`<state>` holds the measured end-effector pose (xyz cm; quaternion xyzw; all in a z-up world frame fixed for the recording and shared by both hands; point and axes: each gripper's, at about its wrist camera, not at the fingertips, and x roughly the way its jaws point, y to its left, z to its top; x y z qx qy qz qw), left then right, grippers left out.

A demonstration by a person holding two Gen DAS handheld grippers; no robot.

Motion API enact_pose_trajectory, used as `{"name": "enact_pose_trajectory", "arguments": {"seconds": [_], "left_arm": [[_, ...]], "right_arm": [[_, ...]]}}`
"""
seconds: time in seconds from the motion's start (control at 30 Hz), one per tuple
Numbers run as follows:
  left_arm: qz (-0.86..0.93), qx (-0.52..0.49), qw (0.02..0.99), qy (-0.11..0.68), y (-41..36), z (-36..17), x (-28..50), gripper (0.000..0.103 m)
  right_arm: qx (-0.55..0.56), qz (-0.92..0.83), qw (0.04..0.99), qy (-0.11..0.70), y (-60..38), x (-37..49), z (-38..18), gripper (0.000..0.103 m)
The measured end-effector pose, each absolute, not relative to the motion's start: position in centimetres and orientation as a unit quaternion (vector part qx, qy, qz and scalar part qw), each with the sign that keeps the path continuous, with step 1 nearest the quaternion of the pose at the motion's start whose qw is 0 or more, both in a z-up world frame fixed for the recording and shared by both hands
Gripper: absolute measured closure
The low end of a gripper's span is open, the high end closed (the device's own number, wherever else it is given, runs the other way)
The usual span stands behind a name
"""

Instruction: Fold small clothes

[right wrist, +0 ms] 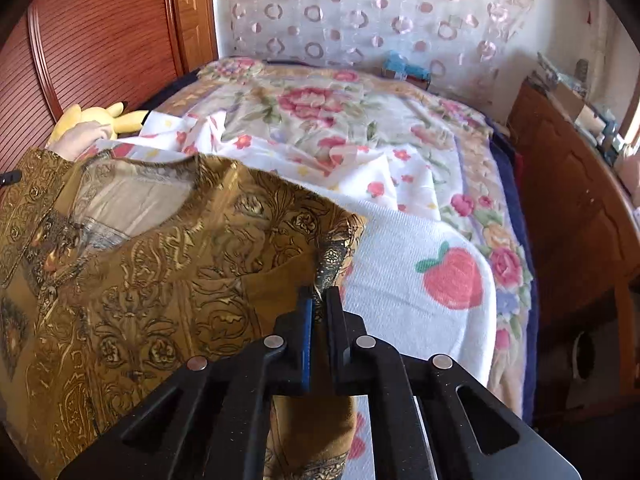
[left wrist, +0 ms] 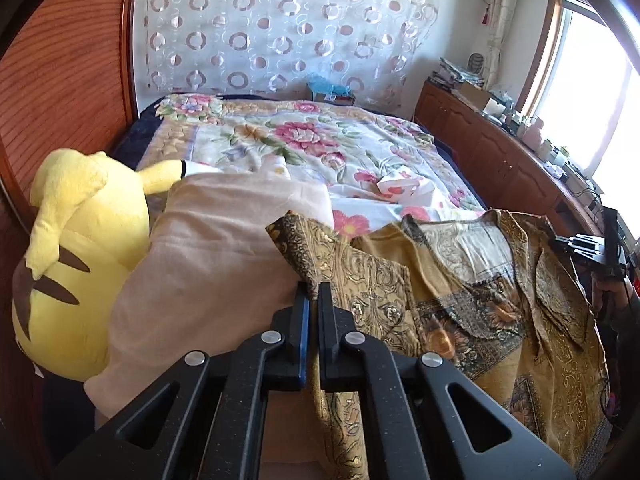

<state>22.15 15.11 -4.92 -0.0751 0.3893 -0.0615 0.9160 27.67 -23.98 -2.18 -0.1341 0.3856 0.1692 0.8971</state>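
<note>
Floral bedspread (right wrist: 320, 112) under gold patterned shirt (right wrist: 160, 272), sleeves pinched in left claw (left wrist: 314, 292) and right claw (right wrist: 319, 300).

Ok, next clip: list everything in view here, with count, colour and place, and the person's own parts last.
patterned shirt: one, gold-brown with dark ornament, spread over the near bed, a sleeve in each gripper
plush toy: one, yellow with brown stripes, left edge of bed
beige cloth: one, pale pink-beige, beside the plush toy
strawberry towel: one, white with red fruit, under the shirt's right side
floral bedspread: one, cream with pink flowers, covering the bed
cabinet: one, brown wood, along the right wall, cluttered top
curtain: one, white with ring pattern, behind the bed
left gripper: black, jaws shut on a sleeve
right gripper: black, jaws shut on the other sleeve
</note>
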Motion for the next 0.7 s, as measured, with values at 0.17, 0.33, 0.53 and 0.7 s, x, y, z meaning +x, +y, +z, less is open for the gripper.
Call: {"name": "enact_pose_trajectory", "arguments": {"seconds": [0.17, 0.33, 0.53, 0.7], "left_arm": [[-0.057, -0.066, 0.940, 0.331, 14.5, -0.3, 21.8, 0.100], [-0.056, -0.052, 0.956, 0.282, 14.1, 4.7, 22.5, 0.100], [-0.034, -0.038, 0.971, 0.233, 14.8, 9.9, 23.8, 0.100], [0.003, -0.022, 0.980, 0.198, 16.3, 14.0, 25.5, 0.100]], "right_arm": [[-0.125, 0.166, 0.934, 0.290, -23.6, 24.3, 2.9, 0.099], [-0.134, 0.163, 0.951, 0.228, -22.4, 22.6, 9.2, 0.100], [-0.171, 0.143, 0.957, 0.185, -19.9, 22.1, 14.0, 0.101], [-0.152, 0.100, 0.972, 0.151, -19.7, 22.3, 18.1, 0.101]]}}
